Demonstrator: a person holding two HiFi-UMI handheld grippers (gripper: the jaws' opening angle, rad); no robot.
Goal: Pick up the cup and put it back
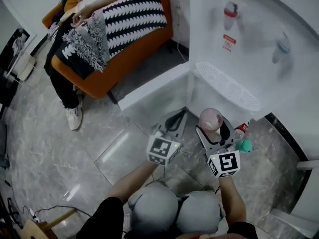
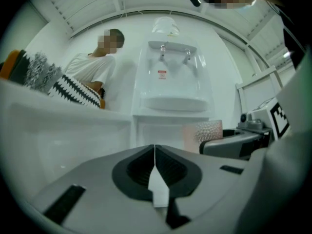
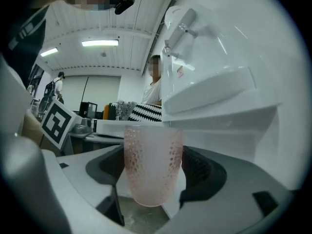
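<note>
- Head view: an orange sofa [image 1: 97, 81] draped with a black-and-white zigzag throw [image 1: 134, 16] stands at the far left.
- The left gripper [image 1: 175, 119], over the grey marble floor [image 1: 75, 153], has its jaws clenched together on nothing.
- The right gripper [image 1: 213, 128] has its jaws grasping the pink dimpled translucent cup [image 1: 210, 117], upright, in front of the white water dispenser [image 1: 239, 44].

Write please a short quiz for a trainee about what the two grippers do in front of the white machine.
1. True or false: the left gripper has its jaws apart.
2. What does the right gripper hold between its jaws? A) a metal spoon B) the pink dimpled translucent cup C) nothing
3. Which appliance with two taps stands ahead of both grippers?

Key
1. False: the jaws are together, with nothing between them.
2. B
3. The white water dispenser.
</note>
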